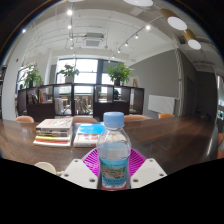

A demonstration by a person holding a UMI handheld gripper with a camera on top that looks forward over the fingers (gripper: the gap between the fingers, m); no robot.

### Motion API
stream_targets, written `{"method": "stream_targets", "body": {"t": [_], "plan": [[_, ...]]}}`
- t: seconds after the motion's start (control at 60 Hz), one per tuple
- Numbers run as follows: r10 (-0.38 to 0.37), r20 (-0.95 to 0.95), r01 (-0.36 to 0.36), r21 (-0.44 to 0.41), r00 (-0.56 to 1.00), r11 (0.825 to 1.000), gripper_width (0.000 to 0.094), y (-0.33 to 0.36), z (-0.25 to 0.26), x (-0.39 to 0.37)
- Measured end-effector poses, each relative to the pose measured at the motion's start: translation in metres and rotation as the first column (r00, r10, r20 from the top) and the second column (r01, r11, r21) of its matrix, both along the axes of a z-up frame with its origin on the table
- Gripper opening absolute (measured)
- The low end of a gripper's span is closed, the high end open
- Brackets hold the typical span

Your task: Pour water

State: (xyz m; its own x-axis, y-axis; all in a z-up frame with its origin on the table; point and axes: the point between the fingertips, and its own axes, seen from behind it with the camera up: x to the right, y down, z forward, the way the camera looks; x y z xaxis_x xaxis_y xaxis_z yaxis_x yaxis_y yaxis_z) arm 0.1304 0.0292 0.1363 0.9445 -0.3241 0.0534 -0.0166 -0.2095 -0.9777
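A clear plastic water bottle (pixel 114 152) with a light blue cap and a printed label stands upright between my gripper's (pixel 113 168) two fingers. Both magenta pads (pixel 93 159) press against its sides at the label's height. The bottle's lower part is hidden below the fingers. The bottle is raised in front of a dark brown table (pixel 170 138). I see no cup or other vessel.
Books (pixel 54 130) and a blue and white booklet (pixel 88 131) lie on the table beyond the bottle to the left. Chairs (pixel 25 119), a low partition with potted plants (pixel 119 72) and large windows stand further back.
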Motion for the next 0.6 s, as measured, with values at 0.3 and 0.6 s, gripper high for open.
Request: {"method": "stream_targets", "body": {"t": [0.3, 0.6], "plan": [[0.016, -0.041, -0.015, 0.021, 0.999, 1.0, 0.0331, -0.006, -0.058, 0.011], [0.055, -0.077, -0.059, -0.047, 0.996, 0.997, 0.072, -0.018, -0.073, 0.0]]}}
